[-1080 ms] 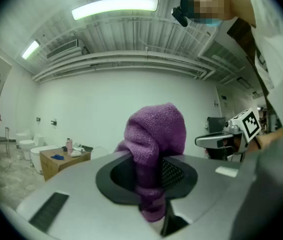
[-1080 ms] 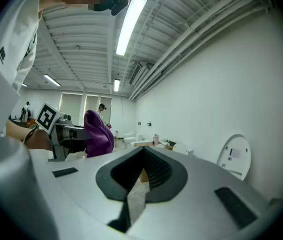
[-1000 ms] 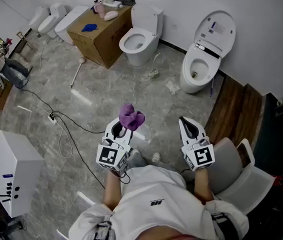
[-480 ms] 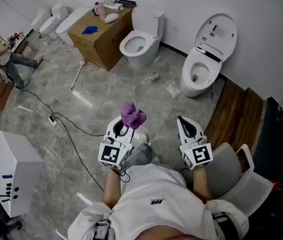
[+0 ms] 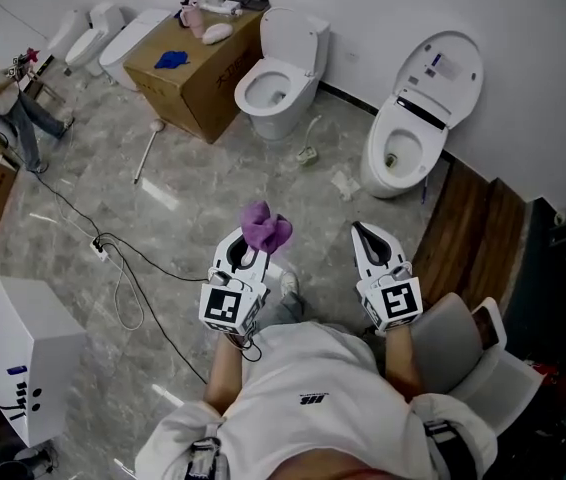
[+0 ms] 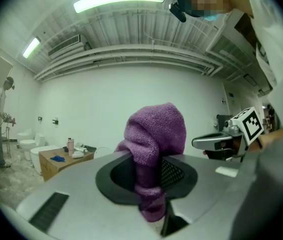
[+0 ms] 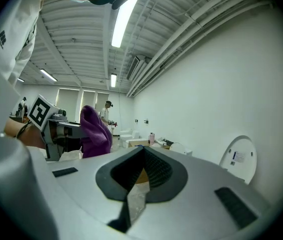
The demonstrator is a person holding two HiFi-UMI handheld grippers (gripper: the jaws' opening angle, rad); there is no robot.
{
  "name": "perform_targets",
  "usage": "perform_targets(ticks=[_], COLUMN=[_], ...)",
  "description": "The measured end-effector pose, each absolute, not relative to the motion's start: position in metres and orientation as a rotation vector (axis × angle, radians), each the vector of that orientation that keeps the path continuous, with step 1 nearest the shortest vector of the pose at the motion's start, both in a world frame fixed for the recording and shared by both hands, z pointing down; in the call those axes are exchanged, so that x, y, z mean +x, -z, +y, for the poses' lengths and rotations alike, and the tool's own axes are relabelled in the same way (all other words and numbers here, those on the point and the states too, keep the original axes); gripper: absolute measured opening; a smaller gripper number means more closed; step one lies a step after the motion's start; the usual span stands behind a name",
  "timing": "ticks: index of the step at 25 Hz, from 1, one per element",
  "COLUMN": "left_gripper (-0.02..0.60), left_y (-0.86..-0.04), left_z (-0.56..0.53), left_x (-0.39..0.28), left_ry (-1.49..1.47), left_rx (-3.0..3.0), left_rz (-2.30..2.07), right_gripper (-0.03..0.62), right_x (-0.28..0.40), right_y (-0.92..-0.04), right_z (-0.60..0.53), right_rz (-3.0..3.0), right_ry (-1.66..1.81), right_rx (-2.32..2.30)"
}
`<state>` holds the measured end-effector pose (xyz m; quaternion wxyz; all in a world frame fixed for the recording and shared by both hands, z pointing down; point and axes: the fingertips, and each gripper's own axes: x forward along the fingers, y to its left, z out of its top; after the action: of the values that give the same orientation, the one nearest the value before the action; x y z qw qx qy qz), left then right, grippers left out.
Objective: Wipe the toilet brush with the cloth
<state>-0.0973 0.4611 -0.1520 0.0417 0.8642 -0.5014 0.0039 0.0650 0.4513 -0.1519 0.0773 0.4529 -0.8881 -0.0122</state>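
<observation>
- Left tongs (image 5: 250, 256) are clamped on a purple cloth (image 5: 265, 228); its bunched end stands up above their closed tips.
- Right tongs (image 5: 368, 240), just beside the left pair, are pressed fully together with nothing between them.
- Both pairs are held out level in front of the person's white shirt (image 5: 308, 388), above a grey marble floor (image 5: 213, 183).
- To the left of the left tongs, a black cable (image 5: 128, 268) snakes over the floor.
- Well ahead and to the left of the left tongs, the toilet brush (image 5: 147, 148) lies flat on the floor, apart from both pairs. Its round head is near a cardboard box (image 5: 198, 78).
- Beside the box stands a white toilet (image 5: 275, 83).
- Ahead of the right tongs, a second toilet (image 5: 408, 138) stands against the wall, lid raised.
- A grey chair (image 5: 473, 358) sits to the right of the right tongs.
</observation>
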Motion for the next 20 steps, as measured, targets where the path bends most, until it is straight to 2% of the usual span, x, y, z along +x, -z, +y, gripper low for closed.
perform_targets(ticks=[20], left_gripper=[0.08], left_y=[0.136], left_z=[0.328], left_x=[-0.138], left_ry=[0.008], left_rx=[2.678], left_rz=[-1.431], right_gripper=[-0.005], right_x=[0.014], right_y=[0.132], right_z=[0.328], right_rz=[-2.589], right_ry=[0.013], right_rx=[1.421])
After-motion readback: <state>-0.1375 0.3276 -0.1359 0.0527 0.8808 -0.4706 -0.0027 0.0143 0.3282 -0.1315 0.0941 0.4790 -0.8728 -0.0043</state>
